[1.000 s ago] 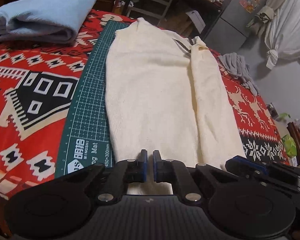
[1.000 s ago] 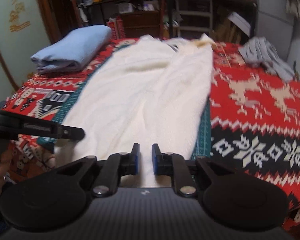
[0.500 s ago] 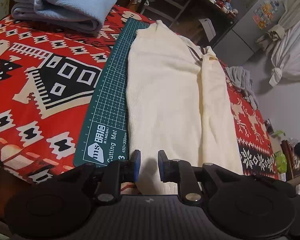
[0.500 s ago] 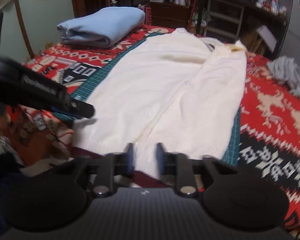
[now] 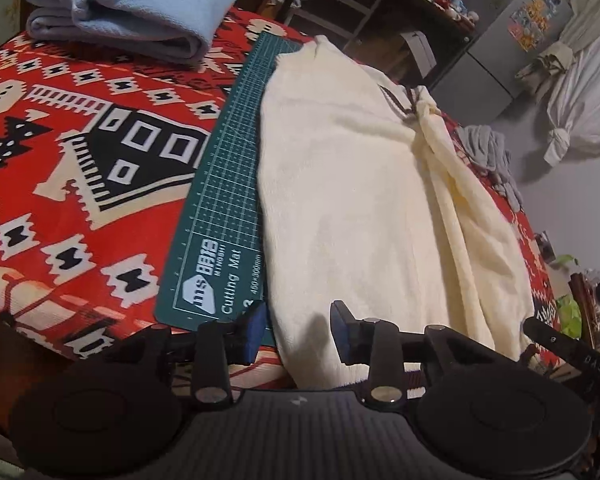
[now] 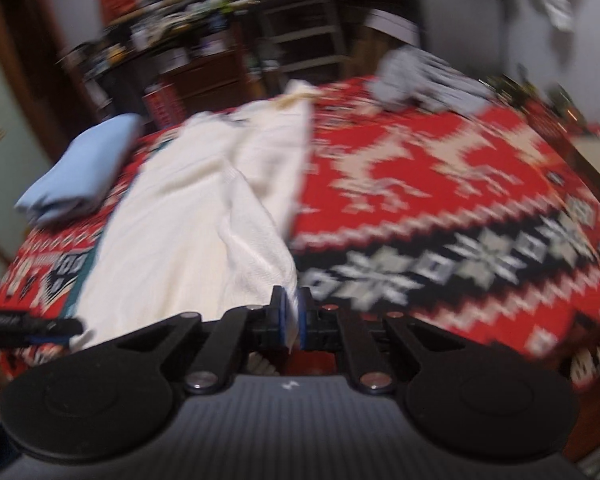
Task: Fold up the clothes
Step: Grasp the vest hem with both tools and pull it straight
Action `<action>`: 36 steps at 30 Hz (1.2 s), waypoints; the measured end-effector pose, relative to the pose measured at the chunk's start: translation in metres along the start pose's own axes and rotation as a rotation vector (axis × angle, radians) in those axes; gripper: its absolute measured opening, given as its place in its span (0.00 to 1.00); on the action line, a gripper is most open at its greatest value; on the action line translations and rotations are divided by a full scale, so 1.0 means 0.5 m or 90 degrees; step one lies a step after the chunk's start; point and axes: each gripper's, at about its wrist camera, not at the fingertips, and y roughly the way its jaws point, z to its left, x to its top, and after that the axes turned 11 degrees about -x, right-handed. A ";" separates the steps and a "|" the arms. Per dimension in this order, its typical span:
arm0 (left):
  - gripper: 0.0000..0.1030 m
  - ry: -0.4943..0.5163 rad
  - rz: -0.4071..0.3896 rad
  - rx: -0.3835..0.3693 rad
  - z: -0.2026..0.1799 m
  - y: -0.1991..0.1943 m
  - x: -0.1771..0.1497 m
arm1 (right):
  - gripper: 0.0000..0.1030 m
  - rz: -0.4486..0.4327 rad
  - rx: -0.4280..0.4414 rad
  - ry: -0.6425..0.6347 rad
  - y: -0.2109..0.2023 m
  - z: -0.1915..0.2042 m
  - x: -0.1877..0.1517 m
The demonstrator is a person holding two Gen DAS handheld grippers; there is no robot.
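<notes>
At the bottom of the frame, the left gripper (image 5: pixel 298 330) jaws are opening over the hem of the cream sweater (image 5: pixel 360 200). The right gripper (image 6: pixel 292 316) jaws are closing on its right hem corner. Next, probably, the left jaws must grip the hem for folding it toward the collar at the upper centre.

Dark green gridded cutting mat (image 5: pixel 220 208) running ahead of the left claw, red patterned woven blanket (image 5: pixel 80 168) spreading under it, white knotted curtain (image 5: pixel 580 120) far right.

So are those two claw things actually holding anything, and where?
Right gripper pinches the cream knitted sweater at its near bottom corner. Left gripper, jaws opening, holds nothing.
</notes>
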 end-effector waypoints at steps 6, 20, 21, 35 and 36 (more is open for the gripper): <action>0.23 0.022 0.001 0.009 -0.006 0.009 0.001 | 0.06 0.027 -0.013 0.123 0.015 -0.091 -0.037; 0.04 0.015 -0.052 0.005 -0.004 -0.022 0.008 | 0.24 0.064 0.046 0.173 0.026 -0.098 -0.062; 0.04 0.015 -0.064 0.005 -0.002 -0.030 0.013 | 0.13 0.065 0.034 0.161 0.027 -0.094 -0.062; 0.17 -0.042 -0.009 -0.014 0.045 -0.037 0.008 | 0.25 0.103 0.032 0.209 0.014 -0.122 -0.072; 0.20 -0.049 -0.002 -0.021 0.047 -0.038 0.008 | 0.26 0.112 0.038 0.215 0.016 -0.121 -0.074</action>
